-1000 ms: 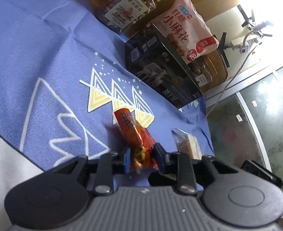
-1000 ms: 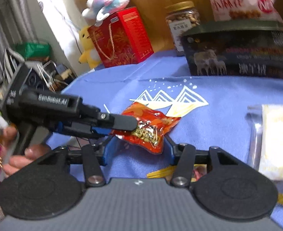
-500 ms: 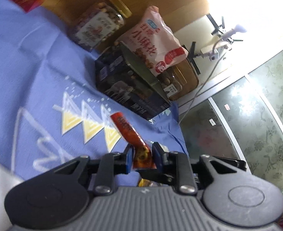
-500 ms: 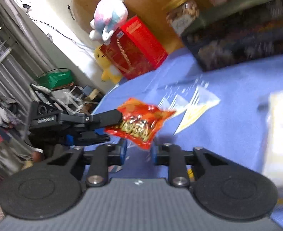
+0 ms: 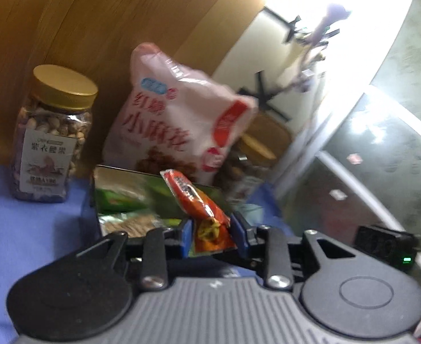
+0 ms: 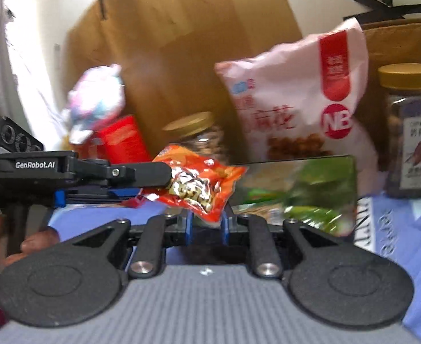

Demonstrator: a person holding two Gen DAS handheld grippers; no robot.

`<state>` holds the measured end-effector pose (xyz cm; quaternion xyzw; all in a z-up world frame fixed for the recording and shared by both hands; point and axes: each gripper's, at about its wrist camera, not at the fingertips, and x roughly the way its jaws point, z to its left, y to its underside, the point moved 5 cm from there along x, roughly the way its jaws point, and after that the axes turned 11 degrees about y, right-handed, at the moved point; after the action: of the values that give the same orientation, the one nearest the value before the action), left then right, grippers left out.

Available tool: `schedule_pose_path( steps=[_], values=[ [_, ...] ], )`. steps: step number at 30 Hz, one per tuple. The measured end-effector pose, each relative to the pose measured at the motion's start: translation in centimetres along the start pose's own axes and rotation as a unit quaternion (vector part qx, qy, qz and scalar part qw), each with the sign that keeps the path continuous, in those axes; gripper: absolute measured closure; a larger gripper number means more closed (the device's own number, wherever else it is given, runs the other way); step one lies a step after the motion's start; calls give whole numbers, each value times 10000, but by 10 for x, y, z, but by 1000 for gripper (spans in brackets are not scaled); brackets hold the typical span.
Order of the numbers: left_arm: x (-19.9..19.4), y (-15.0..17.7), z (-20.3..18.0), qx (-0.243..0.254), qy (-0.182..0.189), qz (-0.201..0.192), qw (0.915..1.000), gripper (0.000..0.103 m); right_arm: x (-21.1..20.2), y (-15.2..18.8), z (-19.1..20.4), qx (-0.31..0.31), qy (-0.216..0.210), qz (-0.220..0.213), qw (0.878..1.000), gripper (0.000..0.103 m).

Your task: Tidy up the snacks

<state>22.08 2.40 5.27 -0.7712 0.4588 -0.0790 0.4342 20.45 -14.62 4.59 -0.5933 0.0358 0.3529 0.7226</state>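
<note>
Held red snack packet (image 5: 207, 218) aloft in left gripper (image 5: 212, 233), right gripper (image 6: 204, 225) pinching its corner, near open box (image 6: 296, 183).

I note the snack packet (image 5: 207, 218) is red-orange with a yellow printed patch. The large bag (image 5: 179, 126) is pale pink with red lettering and a red band. The nut jar (image 5: 51, 137) has a gold lid and white label. The cloth (image 5: 30, 229) reads blue. The gift box (image 6: 123, 140) is red. The blue-padded jaws are black.
</note>
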Motion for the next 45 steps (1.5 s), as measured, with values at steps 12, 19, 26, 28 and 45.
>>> schedule_pose_path(
  steps=[12,19,26,28,45],
  values=[
    [19,11,27,469,-1404,147,9889,63,9,2,-5,-333,505,-123,9981,49],
    [-13,28,-5,763,-1315,-42,9884,61,-68,3,-46,401,716,-586,9949,49],
    [-21,77,-37,498,-586,300,9966,61,-135,73,-86,1240,1022,-163,9869,47],
    [-10,94,-43,342,-334,578,9972,61,-138,91,-80,1203,943,42,9882,47],
    [9,143,-45,1,-193,1293,9914,59,-174,101,-46,185,1332,-191,9907,41]
  ],
)
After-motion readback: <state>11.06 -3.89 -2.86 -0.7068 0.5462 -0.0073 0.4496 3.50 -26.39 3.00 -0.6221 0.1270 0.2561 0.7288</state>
